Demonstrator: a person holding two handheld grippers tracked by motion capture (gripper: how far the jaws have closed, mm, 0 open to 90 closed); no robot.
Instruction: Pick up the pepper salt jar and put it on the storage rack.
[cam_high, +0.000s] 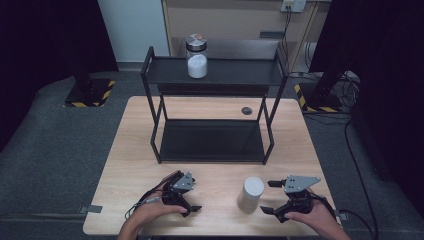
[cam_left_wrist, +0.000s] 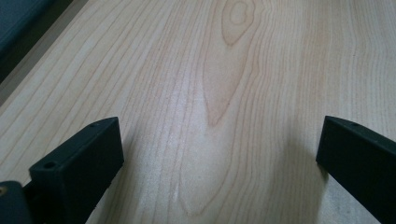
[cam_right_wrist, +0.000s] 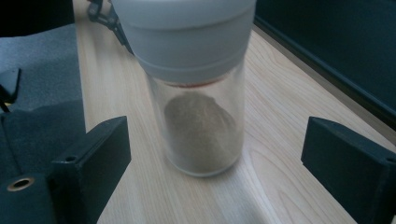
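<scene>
High view shows the right gripper (cam_high: 267, 197) on the near right of the table (cam_high: 130, 165), its jaws spread wide with nothing between them, aimed at the white-lidded jar (cam_high: 250, 194) that stands upright just to its left, near the front edge. In the right gripper view the jar (cam_right_wrist: 198, 112) stands ahead of the jaws and between their lines, not touched by either; it holds a heap of brownish powder, though the glass is blurred and I cannot be sure what it is.

The left gripper (cam_high: 192, 206) rests low on the near left, jaws also spread; the left gripper view shows bare wood (cam_left_wrist: 219, 93) between them.

Risks, as I judge them: the jar is tall and narrow with a heavy-looking lid, so a jaw that nudges it before both close could tip it or push it toward the left gripper. A grip on the smooth glass may slip; one set too high on the lid could let the body swing. If it is meant for the rack (cam_high: 212, 112), the upper shelf and side posts leave little room, and a clipped rim could knock it loose.

Count: two jars, one on the table and one with white contents (cam_high: 196, 56) on the top shelf; one two-shelf rack; two grippers; one table.
</scene>
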